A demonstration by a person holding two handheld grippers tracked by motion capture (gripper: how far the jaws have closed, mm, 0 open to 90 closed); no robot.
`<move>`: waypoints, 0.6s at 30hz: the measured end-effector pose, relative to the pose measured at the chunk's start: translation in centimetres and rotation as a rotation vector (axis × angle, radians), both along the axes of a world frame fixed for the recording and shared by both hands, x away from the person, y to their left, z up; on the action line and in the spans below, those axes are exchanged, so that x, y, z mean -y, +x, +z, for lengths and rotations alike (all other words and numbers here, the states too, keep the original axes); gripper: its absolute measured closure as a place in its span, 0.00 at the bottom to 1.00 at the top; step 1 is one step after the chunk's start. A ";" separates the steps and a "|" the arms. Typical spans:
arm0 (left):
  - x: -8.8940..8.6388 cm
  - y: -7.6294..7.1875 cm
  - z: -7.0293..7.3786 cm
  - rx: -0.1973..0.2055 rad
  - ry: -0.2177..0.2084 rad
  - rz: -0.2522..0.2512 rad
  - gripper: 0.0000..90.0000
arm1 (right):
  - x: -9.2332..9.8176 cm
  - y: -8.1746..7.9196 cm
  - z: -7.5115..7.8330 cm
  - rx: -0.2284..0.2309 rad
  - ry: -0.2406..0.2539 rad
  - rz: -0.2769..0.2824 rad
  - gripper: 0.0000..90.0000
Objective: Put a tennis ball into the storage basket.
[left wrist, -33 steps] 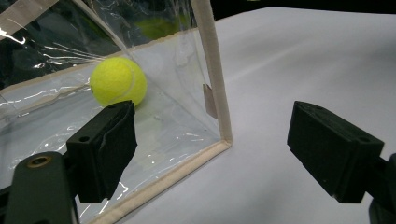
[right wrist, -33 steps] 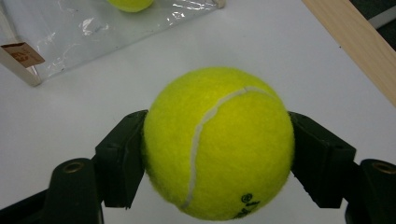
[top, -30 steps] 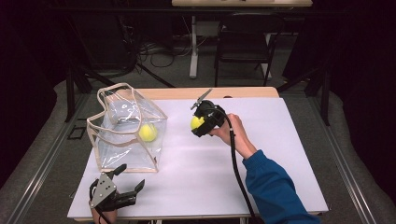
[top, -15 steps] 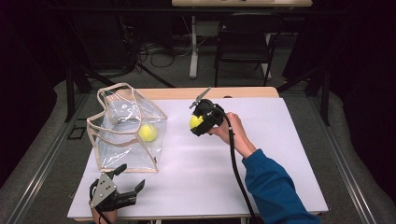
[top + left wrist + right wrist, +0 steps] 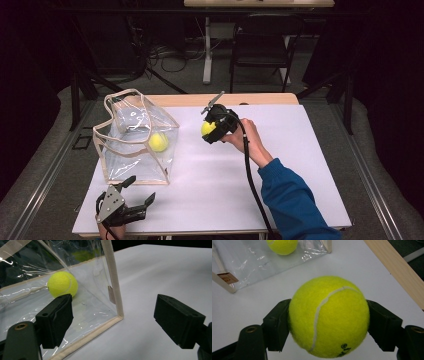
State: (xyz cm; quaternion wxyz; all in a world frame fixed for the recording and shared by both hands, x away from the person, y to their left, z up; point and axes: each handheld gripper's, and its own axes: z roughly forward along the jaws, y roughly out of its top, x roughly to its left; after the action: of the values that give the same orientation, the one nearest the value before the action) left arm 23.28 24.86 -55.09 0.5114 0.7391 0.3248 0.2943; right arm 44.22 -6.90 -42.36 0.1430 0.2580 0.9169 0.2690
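1. Tabletop (image 5: pixel 300 165): white sheet, wooden strip along far edge. Under both tools; nothing else loose on it.
2. Clear bag (image 5: pixel 137 137): transparent, beige-trimmed, standing with mouth up, well off to the left of right tool and just beyond left tool. Soft walls, rim sagging unevenly.
3. Right tool (image 5: pixel 212 129): clamped on held tennis ball (image 5: pixel 329 316), one pad on each flank, ball bulging forward past the pads. Raised off the tabletop, pointed down and toward the bag.
4. Left tool (image 5: pixel 135 197): jaws apart, nothing between; near corner seam of bag just ahead, between the pads' lines in left gripper view. Low at near tabletop edge.
5. Second tennis ball (image 5: pixel 158 142): already lying on bag floor, ahead of left tool's left pad (image 5: pixel 56 320).
6. Risk, judged: grip sits on ball's widest line only; felt could slip out during tilt over the rim, then roll toward the wooden edge.
7. Risk, judged: unsupported rim may fold inward if ball or tool strikes it; bag could tip or slide. Left tool not holding the bag, so nothing to steady it.
8. Pose: right forearm in blue sleeve (image 5: pixel 292 200) reaching diagonally forward, wrist bent so tool faces left and down. Left hand (image 5: pixel 107 231) barely past near edge, tool roughly level, aimed at bag.
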 end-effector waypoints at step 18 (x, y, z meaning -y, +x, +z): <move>0.0 0.0 0.0 0.001 -0.001 0.000 0.18 | -0.8 0.0 0.4 0.014 -0.008 0.008 0.29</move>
State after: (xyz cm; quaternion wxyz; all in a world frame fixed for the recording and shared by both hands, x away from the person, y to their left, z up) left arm 23.29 24.87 -55.09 0.5118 0.7389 0.3247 0.2943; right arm 44.25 -6.08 -41.92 0.1494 0.2518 0.9179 0.2677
